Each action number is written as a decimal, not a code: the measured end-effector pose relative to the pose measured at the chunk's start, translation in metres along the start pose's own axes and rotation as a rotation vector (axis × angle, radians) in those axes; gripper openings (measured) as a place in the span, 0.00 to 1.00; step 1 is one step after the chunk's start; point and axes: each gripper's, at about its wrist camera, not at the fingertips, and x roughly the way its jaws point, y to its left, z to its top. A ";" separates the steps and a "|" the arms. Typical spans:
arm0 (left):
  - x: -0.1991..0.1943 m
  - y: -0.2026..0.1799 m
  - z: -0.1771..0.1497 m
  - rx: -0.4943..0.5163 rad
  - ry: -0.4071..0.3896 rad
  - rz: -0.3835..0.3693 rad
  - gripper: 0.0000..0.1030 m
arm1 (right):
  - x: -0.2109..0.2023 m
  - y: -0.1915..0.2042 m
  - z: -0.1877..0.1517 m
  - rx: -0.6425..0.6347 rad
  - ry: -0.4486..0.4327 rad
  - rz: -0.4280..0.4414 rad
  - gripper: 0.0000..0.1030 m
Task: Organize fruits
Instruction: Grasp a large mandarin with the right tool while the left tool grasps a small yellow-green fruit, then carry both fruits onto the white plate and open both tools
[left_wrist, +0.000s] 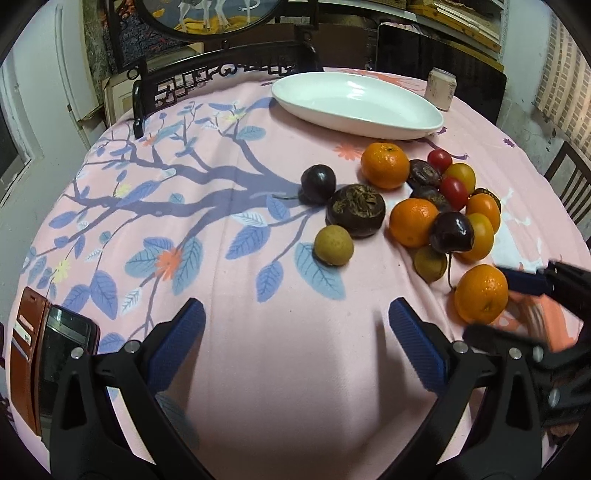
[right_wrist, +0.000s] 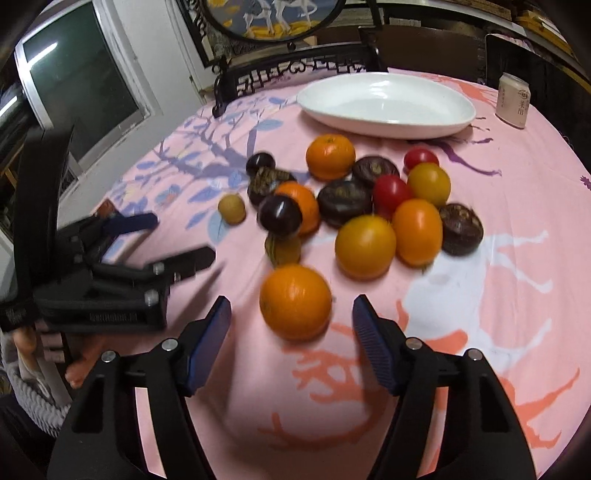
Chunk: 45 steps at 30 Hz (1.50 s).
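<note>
From the left wrist we see the left tool (left_wrist: 296, 328) spread over bare pink cloth, a phone in a red wallet case (left_wrist: 55, 354) beside it. From the right wrist we see the right tool (right_wrist: 291, 321) open around, not pinching, a round dimpled orange (right_wrist: 295, 301) near the glossy oval dish (right_wrist: 386, 105).

Hardly anything is reading clearly. The pale can (right_wrist: 513, 105) at the far edge of the surface is showing a few dark printed marks on its side, too small to make out. Raised lettering is showing on the black body of the left gripper (right_wrist: 177, 240), but blur is leaving it unreadable.
</note>
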 end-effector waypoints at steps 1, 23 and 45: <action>0.000 -0.001 0.000 0.002 -0.001 -0.006 0.98 | 0.002 0.000 0.002 -0.001 0.001 0.000 0.61; 0.023 -0.019 0.025 0.063 -0.005 -0.089 0.35 | -0.020 -0.022 -0.006 0.063 -0.030 0.056 0.40; 0.005 -0.028 0.141 0.016 -0.178 -0.086 0.25 | -0.038 -0.094 0.107 0.268 -0.194 0.039 0.40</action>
